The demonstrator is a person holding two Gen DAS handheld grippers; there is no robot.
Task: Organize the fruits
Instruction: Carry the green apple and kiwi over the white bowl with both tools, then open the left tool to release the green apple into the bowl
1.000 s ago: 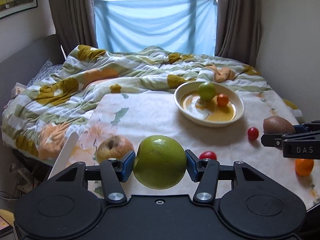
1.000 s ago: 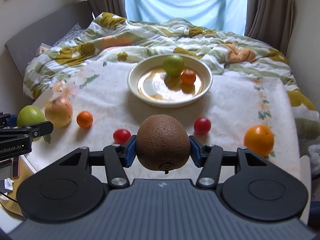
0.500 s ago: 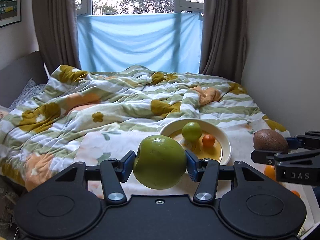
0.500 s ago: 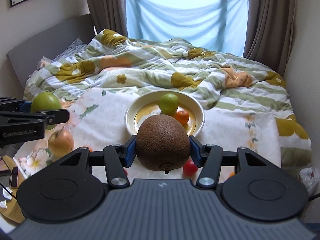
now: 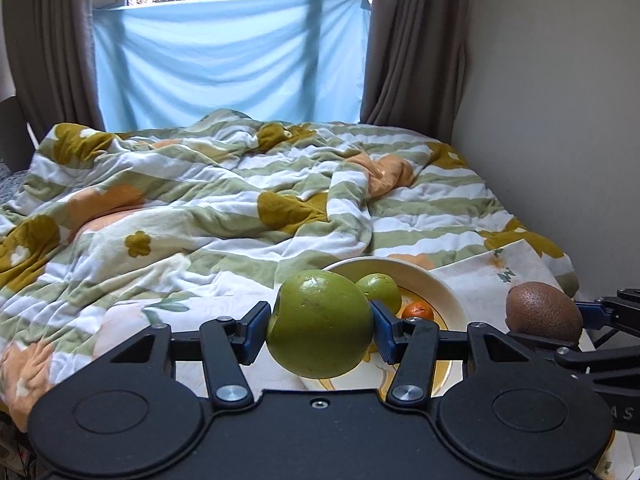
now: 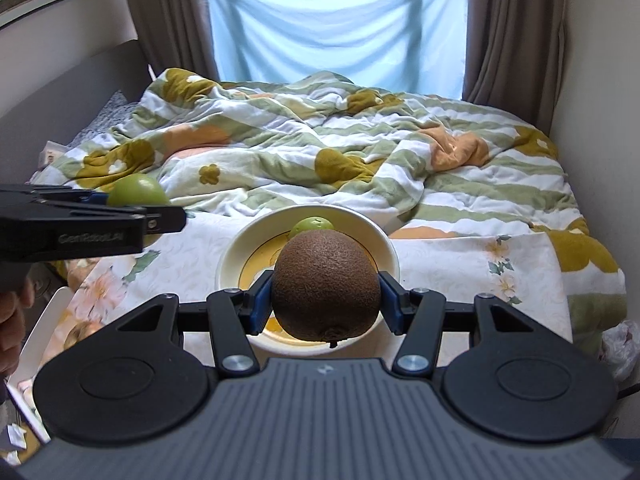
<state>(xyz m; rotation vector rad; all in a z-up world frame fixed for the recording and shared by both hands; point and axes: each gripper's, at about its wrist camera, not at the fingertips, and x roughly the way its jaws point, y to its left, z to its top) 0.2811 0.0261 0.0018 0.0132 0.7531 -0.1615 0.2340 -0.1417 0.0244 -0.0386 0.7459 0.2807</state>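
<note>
My left gripper [image 5: 320,326] is shut on a large green apple [image 5: 320,322], held in the air in front of the cream bowl [image 5: 444,286]. In that bowl lie a small green fruit [image 5: 382,288] and a small orange [image 5: 418,311]. My right gripper [image 6: 326,298] is shut on a brown kiwi [image 6: 326,284], hovering over the near part of the bowl [image 6: 240,248]; the green fruit [image 6: 312,225] peeks out behind it. The kiwi [image 5: 542,310] shows at the right of the left wrist view. The apple [image 6: 138,191] shows at the left of the right wrist view.
The bowl sits on a flowered sheet [image 6: 472,264] on a bed. A rumpled striped quilt [image 5: 200,200] lies behind it. A wall [image 5: 560,120] runs along the right. A yellowish fruit [image 6: 82,330] lies at the bed's left edge, where a person's hand [image 6: 12,320] shows.
Both grippers have carried their fruit up and forward toward the bowl. The loose fruit near the bed's front edge has dropped out of both views. Both grips are unchanged.
</note>
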